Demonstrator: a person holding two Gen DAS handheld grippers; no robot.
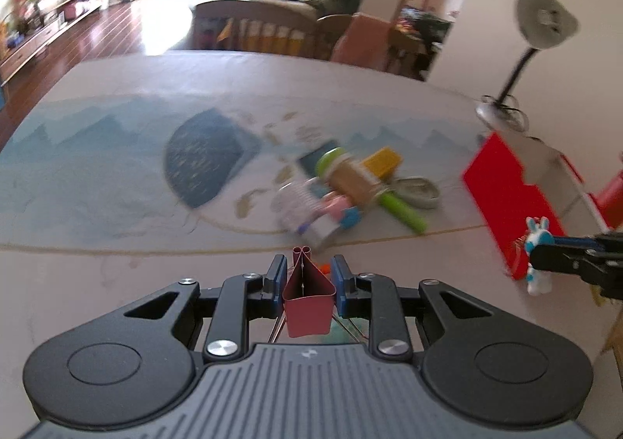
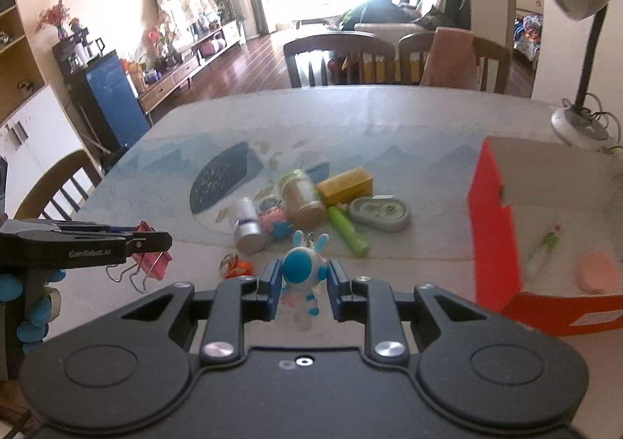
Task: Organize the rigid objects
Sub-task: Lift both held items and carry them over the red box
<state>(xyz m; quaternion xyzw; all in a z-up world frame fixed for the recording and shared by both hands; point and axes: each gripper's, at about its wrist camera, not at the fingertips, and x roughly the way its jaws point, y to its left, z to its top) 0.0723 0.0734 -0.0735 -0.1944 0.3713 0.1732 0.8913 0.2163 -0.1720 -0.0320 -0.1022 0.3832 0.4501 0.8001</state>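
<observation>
Left gripper [image 1: 308,275]: fingers clamp a red binder clip [image 1: 308,293], lower centre.
Right gripper [image 2: 300,283]: fingers pinch rabbit figurine [image 2: 301,275].
Advice: carry both level over the red box [image 2: 492,228], right.

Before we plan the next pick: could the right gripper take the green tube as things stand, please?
Probably not yet: the right gripper is shut on the rabbit figure. The green tube lies uncovered just ahead.

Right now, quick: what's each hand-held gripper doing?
Left hand-held gripper: shut on the red binder clip.
Right hand-held gripper: shut on the blue-and-white rabbit figure.
</observation>
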